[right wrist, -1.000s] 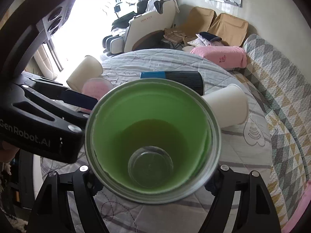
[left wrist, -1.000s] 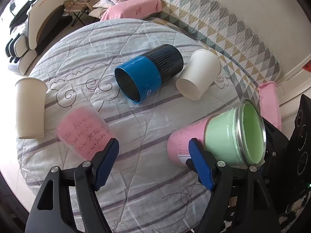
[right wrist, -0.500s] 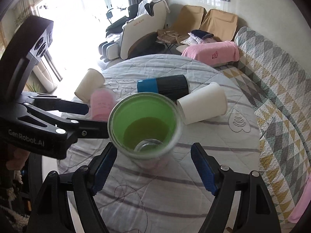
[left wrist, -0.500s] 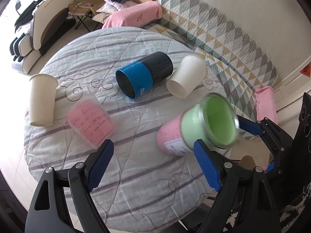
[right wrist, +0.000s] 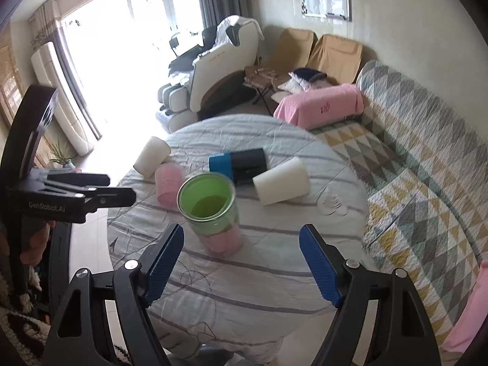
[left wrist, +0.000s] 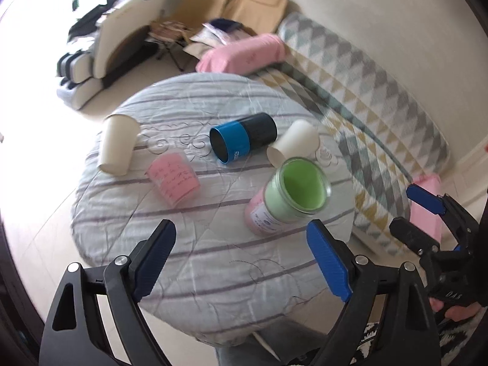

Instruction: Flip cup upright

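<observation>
Nearest, at the bottom of the right wrist view: right gripper, fingers spread wide, nothing held. Just past the tips, in the middle of the frame: green and pink cup, standing up on its pink bottom on the round table, green open mouth on top. Free of both blue pads. Looks done for this one.

At the bottom of the left wrist view: left gripper, fingers spread wide too, nothing held. Same green and pink cup up and to the right of its tips, close to the right pad but not touching.

A bit farther, up and left of the left tips: pink cup, on its side. Long way running from upper left to lower right, wide mouth toward the lower right. Probably the next one to stand up, and closer to the left gripper than to the right.

Farther back, all on their sides: white paper cup at the left, blue and black cup in the middle with its mouth to the left, another white paper cup at the right.
</observation>
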